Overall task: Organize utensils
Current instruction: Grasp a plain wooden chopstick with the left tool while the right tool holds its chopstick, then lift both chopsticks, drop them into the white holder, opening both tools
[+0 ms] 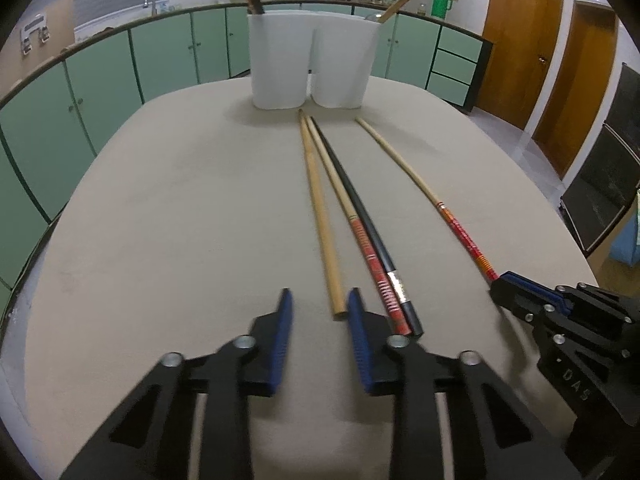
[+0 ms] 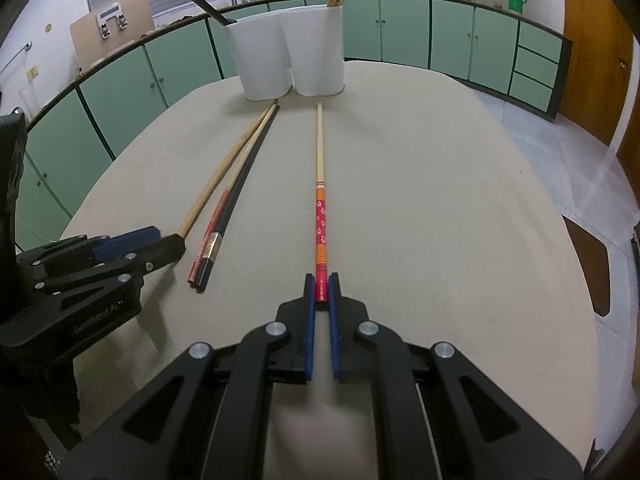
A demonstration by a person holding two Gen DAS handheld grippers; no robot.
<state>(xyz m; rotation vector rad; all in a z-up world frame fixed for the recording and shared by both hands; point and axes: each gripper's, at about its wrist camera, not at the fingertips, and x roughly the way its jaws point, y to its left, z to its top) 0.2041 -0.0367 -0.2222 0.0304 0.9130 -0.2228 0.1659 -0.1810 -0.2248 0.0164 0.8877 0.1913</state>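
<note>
Several chopsticks lie on the beige table (image 1: 160, 220). My right gripper (image 2: 321, 286) is shut on the red-and-orange end of a flowered chopstick (image 2: 320, 208), which still lies along the table; it also shows in the left wrist view (image 1: 404, 160). My left gripper (image 1: 318, 300) is open, just above the near end of a plain wooden chopstick (image 1: 320, 216). Beside it lie a red-ended chopstick (image 1: 356, 232) and a black chopstick (image 1: 360, 208). A white two-cup holder (image 1: 312, 64) at the far end holds a dark chopstick and a wooden one.
The holder (image 2: 288, 52) stands at the table's far edge. Green cabinets (image 1: 100, 80) ring the room behind it. Wooden doors (image 1: 520, 40) are at the right. A dark chair seat (image 2: 588, 264) sits off the table's right edge.
</note>
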